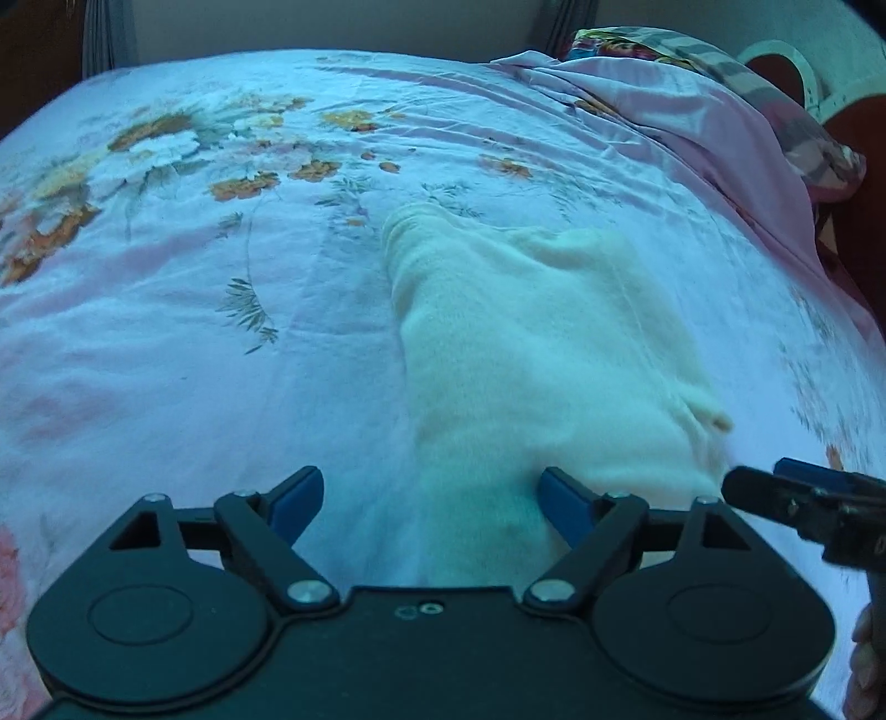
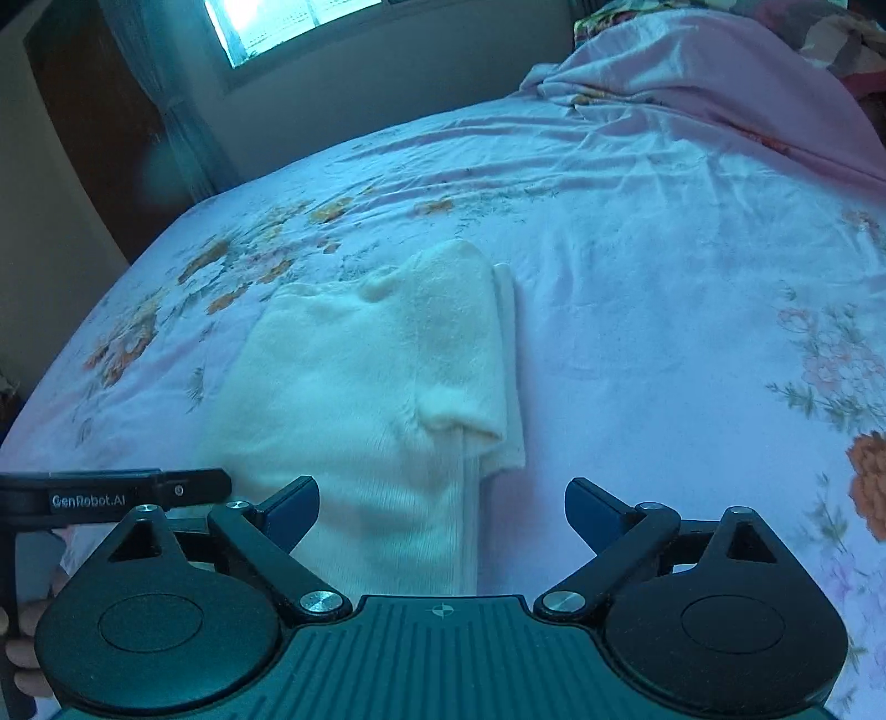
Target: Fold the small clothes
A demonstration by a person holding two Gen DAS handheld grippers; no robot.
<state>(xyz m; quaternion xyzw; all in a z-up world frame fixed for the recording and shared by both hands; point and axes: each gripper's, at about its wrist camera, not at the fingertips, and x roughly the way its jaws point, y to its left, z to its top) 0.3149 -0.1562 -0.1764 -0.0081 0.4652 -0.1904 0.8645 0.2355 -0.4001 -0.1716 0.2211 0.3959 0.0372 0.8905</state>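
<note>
A small cream knit garment (image 1: pixel 531 354) lies flat on the floral bed sheet (image 1: pixel 221 310), its sides folded in over the middle. My left gripper (image 1: pixel 432 501) is open and empty, low over the garment's near left edge. My right gripper (image 2: pixel 443 512) is open and empty, over the garment's near right edge (image 2: pixel 387 387). A folded sleeve (image 2: pixel 465 354) lies along the garment's right side. The right gripper's tip shows in the left wrist view (image 1: pixel 797 498), and the left gripper's side shows in the right wrist view (image 2: pixel 111 493).
A bunched pink cover (image 2: pixel 720 94) and patterned pillows (image 1: pixel 720 61) lie at the far right of the bed. A window (image 2: pixel 288 22), curtain (image 2: pixel 183 127) and dark wooden furniture (image 2: pixel 94 122) stand beyond the bed's far edge.
</note>
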